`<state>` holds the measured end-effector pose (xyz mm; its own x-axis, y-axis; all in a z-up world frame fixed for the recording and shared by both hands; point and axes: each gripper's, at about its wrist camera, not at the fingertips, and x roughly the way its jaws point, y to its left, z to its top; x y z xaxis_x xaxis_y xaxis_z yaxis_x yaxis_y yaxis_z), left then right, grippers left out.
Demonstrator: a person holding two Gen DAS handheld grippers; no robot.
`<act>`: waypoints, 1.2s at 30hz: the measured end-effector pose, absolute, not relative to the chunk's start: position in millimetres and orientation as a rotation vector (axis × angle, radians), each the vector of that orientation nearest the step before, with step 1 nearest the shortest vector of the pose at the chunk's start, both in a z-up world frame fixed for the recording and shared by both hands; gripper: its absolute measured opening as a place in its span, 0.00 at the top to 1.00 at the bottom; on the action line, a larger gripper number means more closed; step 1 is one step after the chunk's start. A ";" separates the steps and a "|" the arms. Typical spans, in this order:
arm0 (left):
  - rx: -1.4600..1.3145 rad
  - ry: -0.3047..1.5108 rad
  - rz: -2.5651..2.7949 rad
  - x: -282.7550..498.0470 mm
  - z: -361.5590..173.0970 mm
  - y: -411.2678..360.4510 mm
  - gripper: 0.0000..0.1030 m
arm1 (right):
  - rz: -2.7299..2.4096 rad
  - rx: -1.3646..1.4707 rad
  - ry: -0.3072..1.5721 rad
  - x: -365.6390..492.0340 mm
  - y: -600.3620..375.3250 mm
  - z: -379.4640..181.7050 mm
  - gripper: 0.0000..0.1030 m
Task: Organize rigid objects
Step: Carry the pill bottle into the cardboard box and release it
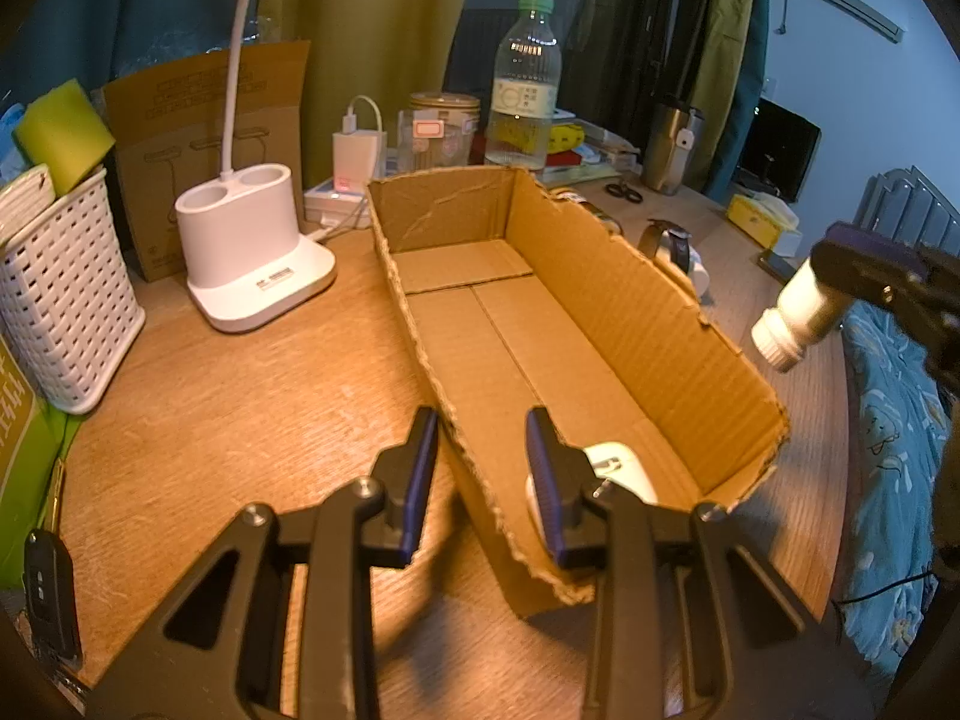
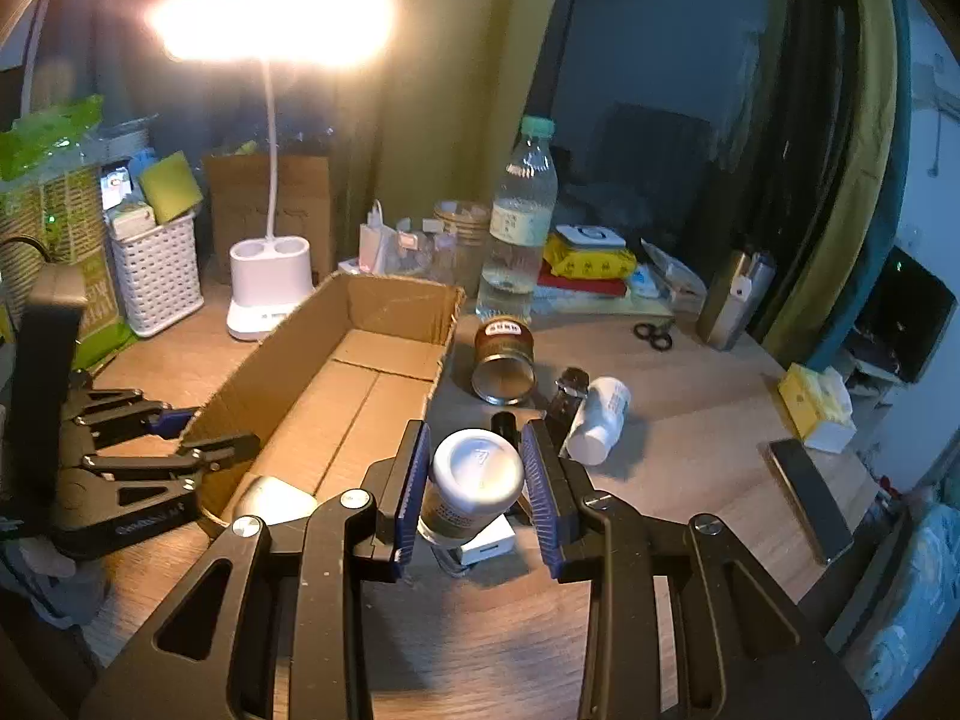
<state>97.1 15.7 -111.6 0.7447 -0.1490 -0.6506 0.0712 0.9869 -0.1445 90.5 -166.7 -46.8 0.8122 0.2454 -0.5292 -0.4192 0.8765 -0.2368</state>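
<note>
One white object (image 1: 618,468) already lies in the cardboard box (image 1: 630,312), low in the left view. My left fingers (image 1: 480,480) pinch the box's near wall. My right fingers (image 2: 477,480) pinch a small bottle (image 2: 474,480), lifted off the bench (image 2: 690,432), long axis pointing away from me. A can (image 2: 504,360), white bottle (image 2: 600,420) and watch (image 2: 570,390) remain outside.

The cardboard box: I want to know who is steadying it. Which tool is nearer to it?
Left. The left tool is shut on the cardboard box at its near wall; the right tool holds a small bottle beside it, clear of it.
</note>
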 end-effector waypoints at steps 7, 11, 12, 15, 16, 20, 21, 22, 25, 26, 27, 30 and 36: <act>-0.113 0.721 -0.121 97.1 -111.6 15.8 0.69 | 0.381 -0.378 0.481 81.3 -157.1 -36.7 0.67; -0.113 0.721 -0.121 97.3 -111.8 15.9 0.69 | 0.393 -0.385 0.458 76.0 -150.7 -28.9 0.67; -0.113 0.721 -0.121 97.5 -111.9 16.0 0.69 | 0.397 -0.386 0.451 74.1 -149.0 -27.0 0.67; -0.113 0.721 -0.121 97.2 -111.6 15.9 0.69 | 0.416 -0.391 0.433 68.9 -142.3 -21.6 0.67; -0.113 0.721 -0.121 97.5 -111.9 16.1 0.69 | 0.421 -0.393 0.429 68.1 -140.1 -20.5 0.67; -0.113 0.721 -0.121 97.4 -111.8 16.0 0.69 | 0.454 -0.407 0.423 65.7 -128.1 -19.8 0.67; -0.113 0.721 -0.121 97.6 -111.9 16.1 0.69 | 0.460 -0.412 0.425 65.7 -125.6 -20.9 0.67; -0.113 0.721 -0.121 97.2 -111.6 15.9 0.69 | 0.464 -0.415 0.427 66.0 -122.6 -22.3 0.67; -0.113 0.721 -0.121 97.2 -111.6 15.9 0.69 | 0.481 -0.420 0.439 67.4 -115.5 -27.5 0.67; -0.113 0.721 -0.121 97.6 -111.9 16.0 0.69 | 0.486 -0.421 0.447 68.3 -112.9 -30.3 0.67; -0.113 0.721 -0.121 97.6 -112.0 16.2 0.69 | 0.491 -0.421 0.454 69.1 -111.0 -32.5 0.67; -0.113 0.721 -0.121 97.6 -111.9 16.1 0.69 | 0.502 -0.425 0.475 71.9 -105.5 -40.8 0.67; -0.114 0.721 -0.121 97.3 -111.7 16.0 0.69 | 0.494 -0.425 0.522 81.4 -103.2 -59.0 0.67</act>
<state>97.3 16.0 -111.7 0.7446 -0.1496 -0.6506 0.0713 0.9868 -0.1453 81.4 -103.2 -59.0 0.7565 0.3339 -0.5624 -0.5431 0.7997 -0.2558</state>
